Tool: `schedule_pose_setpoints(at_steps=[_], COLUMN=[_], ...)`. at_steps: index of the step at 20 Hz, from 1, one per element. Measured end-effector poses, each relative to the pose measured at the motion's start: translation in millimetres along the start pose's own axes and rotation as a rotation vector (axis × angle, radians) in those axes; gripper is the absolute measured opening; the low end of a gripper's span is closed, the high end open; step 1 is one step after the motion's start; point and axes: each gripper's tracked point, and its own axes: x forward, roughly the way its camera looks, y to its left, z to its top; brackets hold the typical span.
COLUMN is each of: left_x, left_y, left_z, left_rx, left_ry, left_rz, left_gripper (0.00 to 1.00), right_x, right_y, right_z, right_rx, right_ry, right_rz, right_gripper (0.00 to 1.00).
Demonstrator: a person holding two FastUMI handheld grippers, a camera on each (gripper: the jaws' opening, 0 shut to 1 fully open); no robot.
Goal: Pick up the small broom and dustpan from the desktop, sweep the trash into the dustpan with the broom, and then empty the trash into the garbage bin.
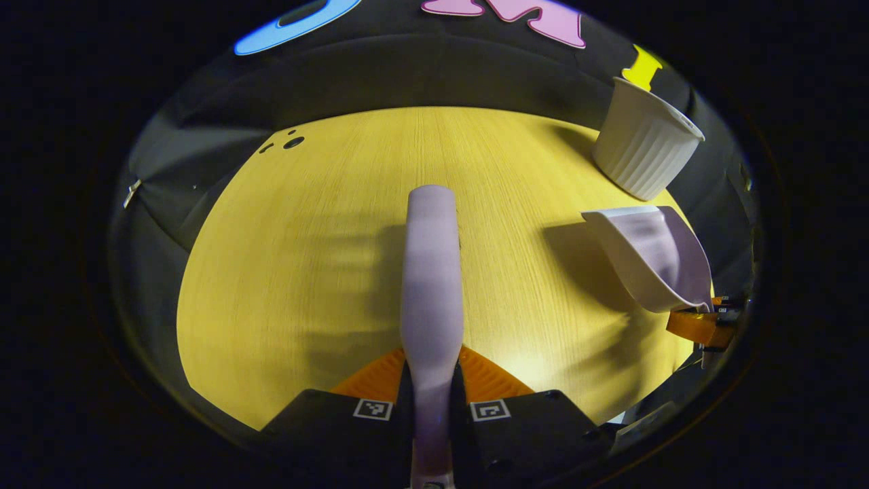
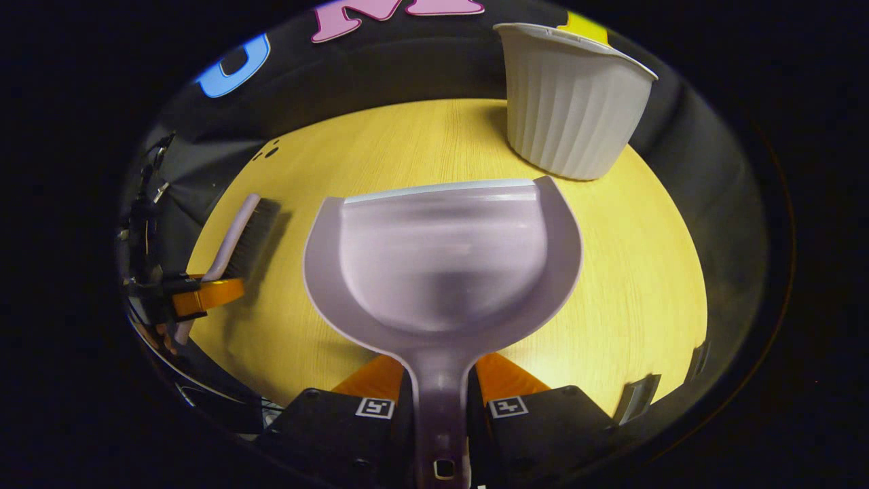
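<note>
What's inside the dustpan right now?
Nothing visible: in the right gripper view the dustpan pan looks bare, no trash. The bin stands beyond it; the bin's inside is hidden.

text: we read none | signs: small square coded markers [image 1: 373, 409] on the gripper bodies, which we cannot decode

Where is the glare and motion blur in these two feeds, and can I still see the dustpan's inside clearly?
Left gripper view: a bright glare patch on the desktop by the broom, with streaked, smeared shadows either side. Right gripper view: the dustpan looks motion-blurred inside, so its contents can't be judged; the garbage bin stays sharp, bent by fisheye distortion.
</note>
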Motion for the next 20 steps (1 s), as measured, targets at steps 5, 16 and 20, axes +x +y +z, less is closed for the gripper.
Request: schedule_pose_setpoints(at_steps=[5,16,20], left_x=[8,8,-17], left_y=[1,-6,-21], left_z=[-7,-6,4], left_rx=[0.007,0.016,-0.045], left_ry=[0.054,0.065,0.006], left_rz=[0.046,0.063,0.039], left_gripper=[0.28,0.34,0.99], right_x=[10,7,-15], right_y=[-3,4,5], right_z=[-3,-3,14], right_rx=[-0.020,-0.020,-0.011], right_ry=[0.054,0.088,0.055], right_rz=[0.009,0.054,0.088], right_gripper=[0.35,0.44,0.77])
